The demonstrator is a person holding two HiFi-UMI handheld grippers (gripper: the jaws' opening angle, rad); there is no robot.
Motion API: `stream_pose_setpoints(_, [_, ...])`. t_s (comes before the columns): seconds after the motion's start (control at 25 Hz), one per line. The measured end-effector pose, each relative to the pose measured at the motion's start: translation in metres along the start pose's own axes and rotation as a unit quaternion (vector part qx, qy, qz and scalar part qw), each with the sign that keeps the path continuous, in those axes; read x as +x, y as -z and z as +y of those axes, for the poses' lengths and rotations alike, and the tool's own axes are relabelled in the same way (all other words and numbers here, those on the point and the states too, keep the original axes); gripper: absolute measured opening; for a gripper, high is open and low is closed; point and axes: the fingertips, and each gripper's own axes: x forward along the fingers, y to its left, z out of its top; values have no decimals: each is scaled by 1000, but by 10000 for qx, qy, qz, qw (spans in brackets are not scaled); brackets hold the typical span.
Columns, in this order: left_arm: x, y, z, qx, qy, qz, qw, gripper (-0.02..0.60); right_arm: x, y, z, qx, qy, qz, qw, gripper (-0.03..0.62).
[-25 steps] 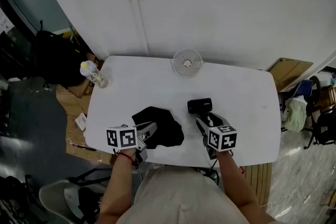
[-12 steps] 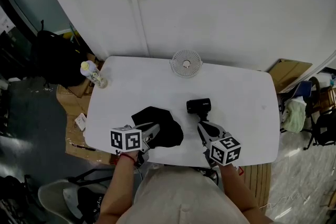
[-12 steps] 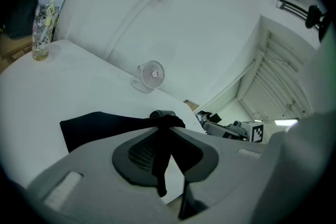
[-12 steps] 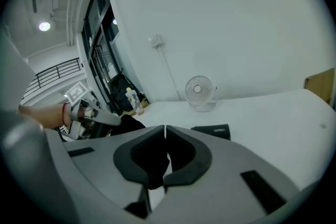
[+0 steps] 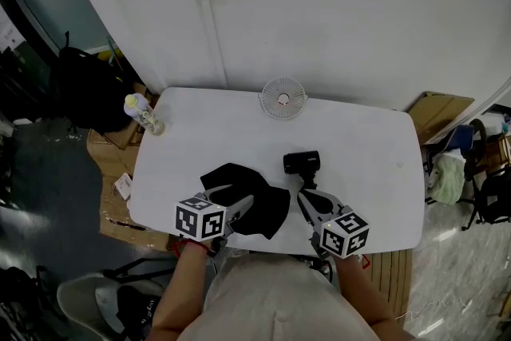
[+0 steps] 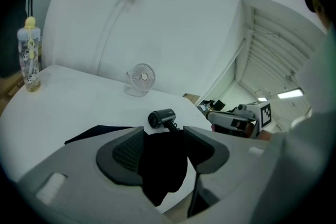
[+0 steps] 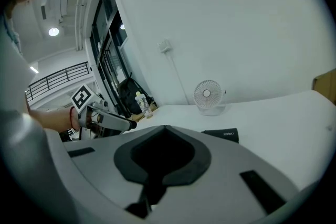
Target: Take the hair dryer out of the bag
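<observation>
The black hair dryer point(image 5: 302, 162) lies on the white table point(image 5: 375, 148), outside the black bag point(image 5: 251, 202) and just right of it. In the left gripper view the hair dryer point(image 6: 161, 118) sits beyond the jaws. My left gripper point(image 5: 242, 205) is at the bag's near edge. Its jaws have just been opening, and bag cloth point(image 6: 163, 165) hangs loosely between the wide pads. My right gripper point(image 5: 306, 199) hovers a little nearer than the dryer, shut with nothing in it. In its own view the right gripper point(image 7: 165, 128) has the hair dryer point(image 7: 223, 135) ahead of it.
A small white fan point(image 5: 283, 97) stands at the table's far edge and a bottle point(image 5: 142, 113) at its far left corner. A black backpack point(image 5: 84, 88) and cardboard lie on the floor to the left. More boxes point(image 5: 439, 109) are to the right.
The right gripper drew back from the hair dryer toward me, lifted and closed. The left gripper rolled and opened, and the bag cloth has spread out to the right.
</observation>
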Motion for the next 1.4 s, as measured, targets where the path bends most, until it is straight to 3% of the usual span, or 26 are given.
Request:
stream_pose_setpoints(0.2, [-4,-8,-25,247,228,-274,9991,219,-9,-8,12,14,-84,-132,9999,15])
stream_pose_setpoints(0.8, [-28,-17,-77,509,742,-854,9923,208,-33,-21,43,-154,-312,-300,9989,15])
stream_pose_setpoints(0.88, [-31,-20,-82,525,733,-991,9910,160,-38,-21,47,-164,-332,-302,9989,15])
stream_pose_setpoints(1.0, [-37,-26,-90,537,795,-1215,9879,19,-43,-20,52,-240,-342,-288,9987,15])
stream_pose_setpoints(1.4, [-56,-27,-103,637,1128,-1416,9814,9,-42,-31,72,-478,-238,-442,9976,14])
